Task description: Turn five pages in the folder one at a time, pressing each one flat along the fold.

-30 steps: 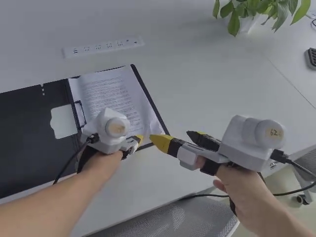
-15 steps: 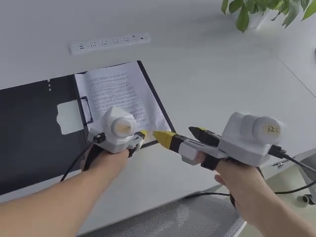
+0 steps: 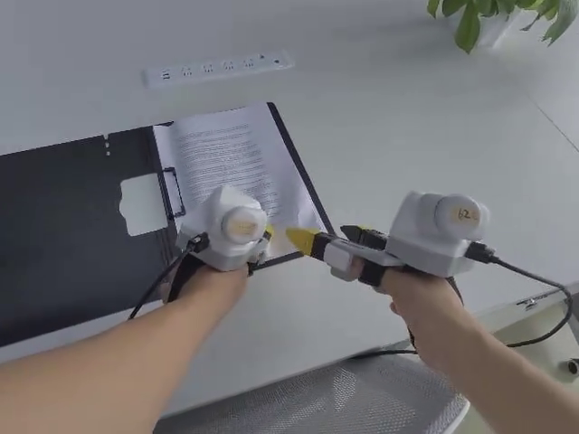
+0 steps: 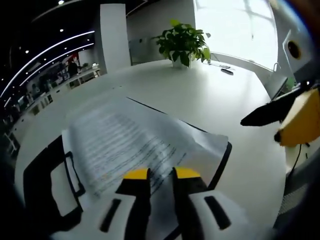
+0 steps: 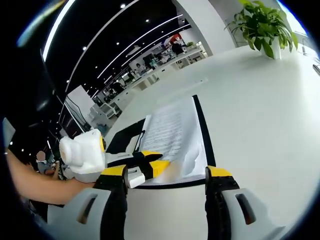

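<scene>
a white table [image 3: 407, 117] is stretching away, carrying a power strip [image 3: 219, 68] and a potted plant [image 4: 183, 42]. a grey mesh chair [image 3: 335, 402] is sitting at its near edge. daylight is pouring through a window [image 4: 235, 25]; ceiling light strips [image 5: 135, 37] are glowing overhead.

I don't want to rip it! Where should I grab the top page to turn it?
Take the page by its lower right corner, coming in from the right side. That corner curls up off the folder, while the left edge sits by the clip.
</scene>
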`<state>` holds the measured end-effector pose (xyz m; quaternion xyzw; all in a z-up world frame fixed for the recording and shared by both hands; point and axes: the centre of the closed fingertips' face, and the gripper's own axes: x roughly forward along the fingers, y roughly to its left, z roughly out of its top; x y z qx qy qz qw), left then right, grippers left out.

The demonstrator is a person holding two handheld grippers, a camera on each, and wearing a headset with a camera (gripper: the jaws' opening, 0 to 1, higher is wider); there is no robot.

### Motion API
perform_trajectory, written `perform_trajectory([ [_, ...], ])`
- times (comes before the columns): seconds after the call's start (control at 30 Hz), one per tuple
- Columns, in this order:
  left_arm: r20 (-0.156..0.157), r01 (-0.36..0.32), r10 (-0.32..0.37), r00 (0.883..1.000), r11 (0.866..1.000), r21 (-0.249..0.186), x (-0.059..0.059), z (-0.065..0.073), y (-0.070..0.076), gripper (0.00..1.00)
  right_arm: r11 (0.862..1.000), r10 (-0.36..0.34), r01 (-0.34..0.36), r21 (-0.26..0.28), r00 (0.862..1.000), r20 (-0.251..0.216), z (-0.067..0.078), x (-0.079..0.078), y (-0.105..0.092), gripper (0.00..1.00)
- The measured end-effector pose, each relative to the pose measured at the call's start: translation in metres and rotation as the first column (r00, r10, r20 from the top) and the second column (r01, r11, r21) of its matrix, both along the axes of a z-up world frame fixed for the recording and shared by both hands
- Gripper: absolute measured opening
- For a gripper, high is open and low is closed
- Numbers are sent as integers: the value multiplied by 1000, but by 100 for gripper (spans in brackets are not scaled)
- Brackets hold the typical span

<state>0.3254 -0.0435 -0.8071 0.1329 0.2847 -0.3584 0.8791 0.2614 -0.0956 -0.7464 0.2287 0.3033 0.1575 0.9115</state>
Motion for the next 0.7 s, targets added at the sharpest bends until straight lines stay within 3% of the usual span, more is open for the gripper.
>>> perform_trajectory([
  [0.17, 5, -5, 5, 1000, 1000, 4, 1, 1, 0, 13, 1000, 7, -7, -6, 999, -36, -17, 8, 0, 58],
  [0.3, 5, -12, 12, 1000, 1000, 4, 1, 0, 1, 12, 1000, -12, 12, 13, 999, -46, -22, 15, 0, 56],
  [0.7, 4, -25, 25, 1000, 1000, 0, 1, 0, 1, 12, 997, -61, 65, 38, 993, -97, -41, 27, -4, 33],
])
